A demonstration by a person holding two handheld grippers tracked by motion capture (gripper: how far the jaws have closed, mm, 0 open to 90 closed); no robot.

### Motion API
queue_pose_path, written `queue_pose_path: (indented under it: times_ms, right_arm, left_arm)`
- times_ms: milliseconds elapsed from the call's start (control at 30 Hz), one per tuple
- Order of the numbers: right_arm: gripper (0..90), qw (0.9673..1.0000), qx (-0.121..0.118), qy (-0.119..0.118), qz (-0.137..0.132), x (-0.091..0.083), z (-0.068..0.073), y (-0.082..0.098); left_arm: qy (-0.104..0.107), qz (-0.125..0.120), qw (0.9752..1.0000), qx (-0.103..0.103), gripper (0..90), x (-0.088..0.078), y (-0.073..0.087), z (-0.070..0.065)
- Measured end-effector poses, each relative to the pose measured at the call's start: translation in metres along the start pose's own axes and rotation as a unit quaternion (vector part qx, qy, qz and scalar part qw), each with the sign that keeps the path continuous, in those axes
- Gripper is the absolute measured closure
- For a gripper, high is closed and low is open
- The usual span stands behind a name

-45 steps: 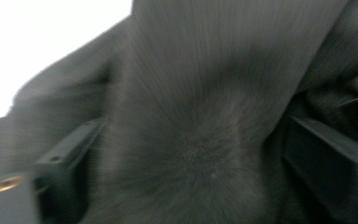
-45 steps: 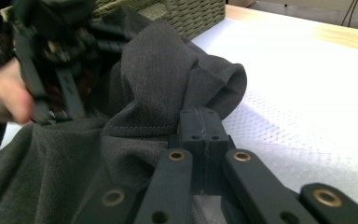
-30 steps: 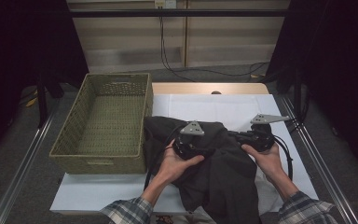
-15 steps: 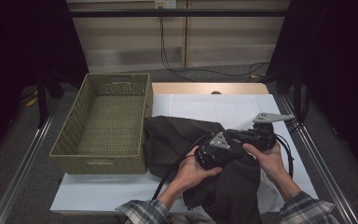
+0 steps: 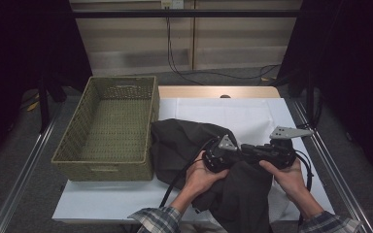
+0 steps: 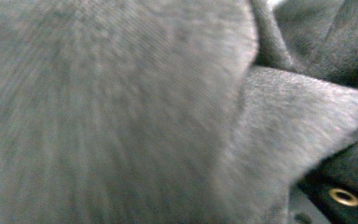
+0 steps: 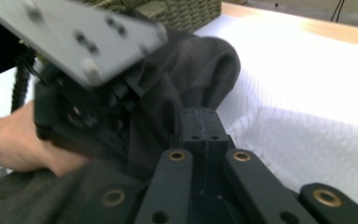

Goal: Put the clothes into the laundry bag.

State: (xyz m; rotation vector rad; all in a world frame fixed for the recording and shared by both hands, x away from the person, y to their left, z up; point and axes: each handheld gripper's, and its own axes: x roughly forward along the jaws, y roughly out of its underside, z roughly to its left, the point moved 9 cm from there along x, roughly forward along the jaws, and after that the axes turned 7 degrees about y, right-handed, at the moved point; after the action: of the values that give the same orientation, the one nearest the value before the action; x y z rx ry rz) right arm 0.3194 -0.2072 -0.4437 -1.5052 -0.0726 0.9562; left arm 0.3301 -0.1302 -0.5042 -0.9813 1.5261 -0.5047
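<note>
A dark grey garment [image 5: 184, 141] lies crumpled on the white-covered table [image 5: 252, 111], with one part hanging over the near edge. My two grippers meet over its right half. The left gripper [image 5: 226, 156] is pressed into the cloth, and in the left gripper view the fabric [image 6: 121, 116] sits right against the lens and hides the jaws. Those jaws have just been opening slightly with cloth still between them. The right gripper [image 7: 198, 122] has its jaws together, tips buried in a fold of the garment [image 7: 191, 70]. The left gripper's grey plate [image 7: 74, 32] is close beside it.
A woven basket [image 5: 109, 128] stands at the left of the table, touching the garment's left edge. Bare white cloth [image 7: 307, 93] stretches behind and to the right of the grippers. Metal rails [image 5: 330, 160] run along both table sides. Cables trail from both hands.
My left hand has carried its gripper rightward and down across the garment until it meets the right gripper. The fabric has bunched under it. The right gripper has shifted only slightly.
</note>
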Motion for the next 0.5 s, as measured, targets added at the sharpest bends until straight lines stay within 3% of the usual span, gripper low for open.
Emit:
queue_pose_path:
  times_ms: [100,167,233,367,433,500]
  right_arm:
    - [90.0,1.0,-0.001,0.0,0.004,0.002,0.0,0.004]
    - [90.0,1.0,-0.003,0.0,0.005,0.004,-0.002,0.006]
    - [90.0,1.0,-0.001,0.002,0.009,0.006,-0.003,0.008]
    - [90.0,1.0,0.0,0.004,0.007,0.007,-0.005,0.007]
    - [90.0,0.9999,-0.001,0.004,0.009,0.008,-0.004,0.007]
    - [90.0,0.9999,-0.002,0.004,0.01,0.009,-0.004,0.007]
  left_arm:
    - [0.003,-0.014,0.9999,0.009,64.7,-0.018,-0.002,-0.004]
    - [0.004,-0.032,0.9995,0.004,50.6,-0.034,-0.003,-0.004]
    - [0.008,-0.044,0.999,0.0,42.3,-0.054,-0.002,-0.002]
    - [-0.025,-0.056,0.9979,-0.022,32.0,-0.085,0.008,0.021]
    - [-0.055,-0.05,0.9967,-0.034,26.9,-0.092,0.017,0.036]
    - [-0.067,-0.043,0.9957,-0.047,23.5,-0.092,0.025,0.047]
